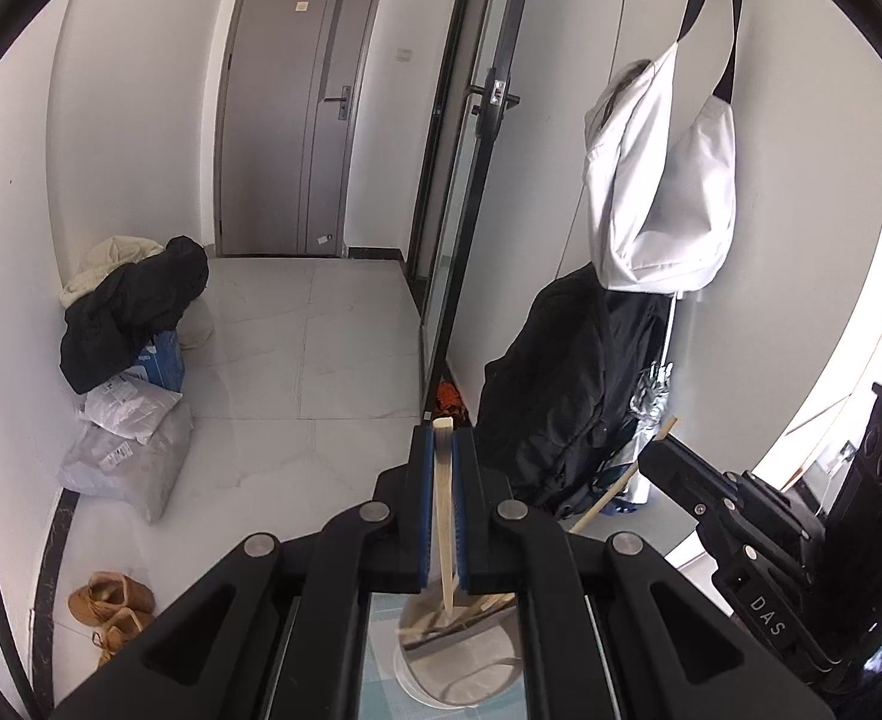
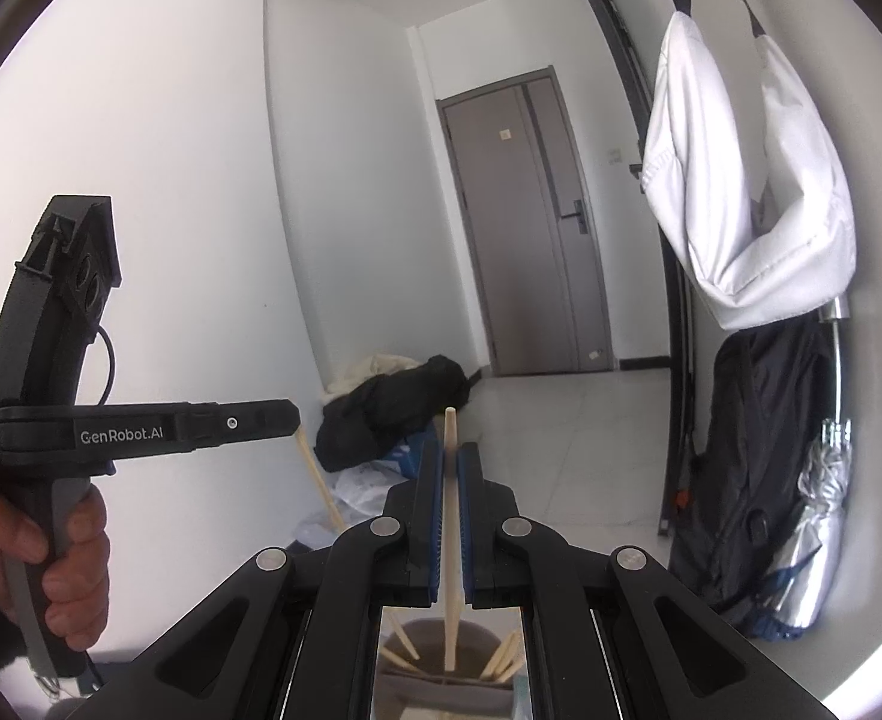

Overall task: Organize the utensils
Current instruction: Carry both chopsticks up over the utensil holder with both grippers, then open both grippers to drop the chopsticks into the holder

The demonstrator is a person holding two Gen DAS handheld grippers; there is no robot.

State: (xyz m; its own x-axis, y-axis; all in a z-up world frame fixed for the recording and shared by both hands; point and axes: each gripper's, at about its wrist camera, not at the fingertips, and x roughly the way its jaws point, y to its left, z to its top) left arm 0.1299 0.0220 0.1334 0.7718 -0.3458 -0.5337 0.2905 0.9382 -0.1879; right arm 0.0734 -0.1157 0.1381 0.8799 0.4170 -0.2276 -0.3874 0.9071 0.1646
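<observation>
each tool is clamped on one wooden chopstick: the left tool [image 1: 444, 438] pinches its chopstick [image 1: 443, 516] between the blue pads, and the right tool [image 2: 454, 456] does the same with its own chopstick [image 2: 450, 540]. both sticks run down toward a round holder [image 1: 465, 678] seen low in each wrist view, where more chopsticks [image 2: 504, 663] lean against the rim; whether the held tips are clear of the rim i cannot tell. a hand [image 2: 51, 564] grips the left tool's handle in the right view

the step looks like drawing a pair out of the holder. to do it well, lift along the line of each stick, so the lower end does not lever on the rim or drag the leaning ones. keep the pinch firm, since thin smooth wood may swivel between the pads. keep the tools apart so the sticks do not cross, and decide where the pair goes before tilting either stick
</observation>
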